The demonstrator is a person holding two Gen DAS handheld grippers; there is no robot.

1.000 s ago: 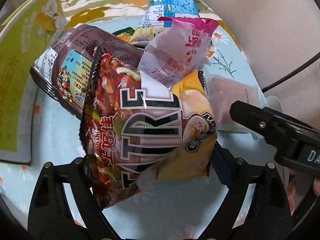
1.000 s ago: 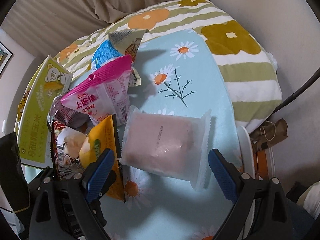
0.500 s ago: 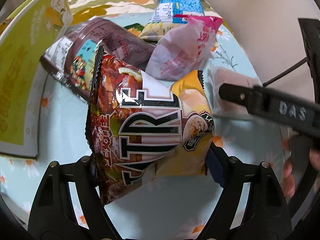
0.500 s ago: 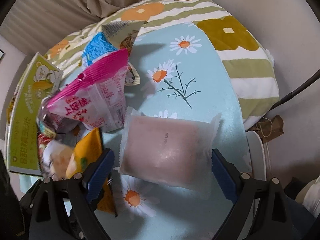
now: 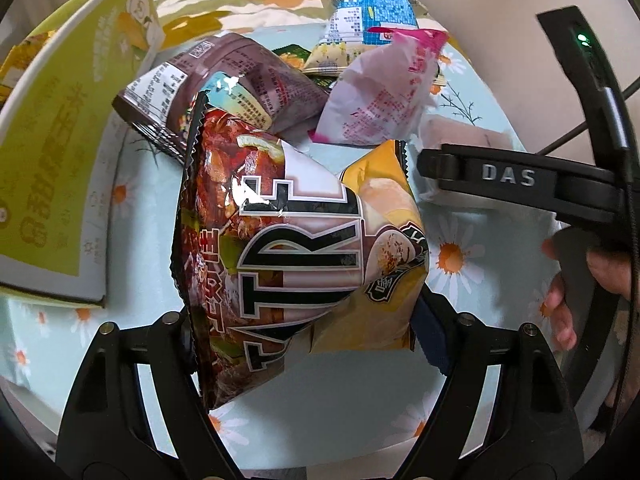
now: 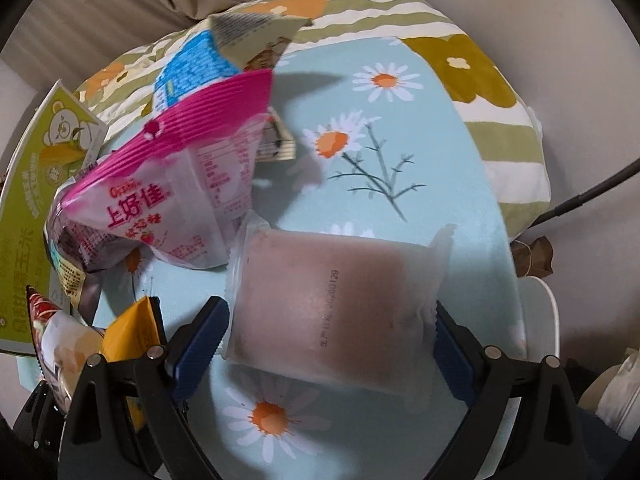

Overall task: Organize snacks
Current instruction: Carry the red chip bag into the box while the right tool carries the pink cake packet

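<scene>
Snacks under inspection: between the left gripper (image 5: 308, 332) fingers sits a puffed red-and-yellow crisp bag (image 5: 296, 248), its lower corners pinched by both pads, so the grip is closed on the bag; the jaws have just been closing. Right gripper (image 6: 332, 340) stands with jaws spread, straddling a frosted pink pouch (image 6: 336, 300) that lies flat on the daisy-print cloth (image 6: 360, 140); the left pad appears to touch its edge, yet no squeeze is evident. Judgement: both packs look light, air-filled and slippery, with contents that would crush; hold is best taken across the short width or at the crimped seals. Farther out, a pink-topped white packet (image 6: 172, 200) leans to the left of the pouch, a brown packet (image 5: 224, 88) and a blue-and-white packet (image 5: 372, 12) lie beyond, and a green carton (image 5: 68, 152) stands at far left.
</scene>
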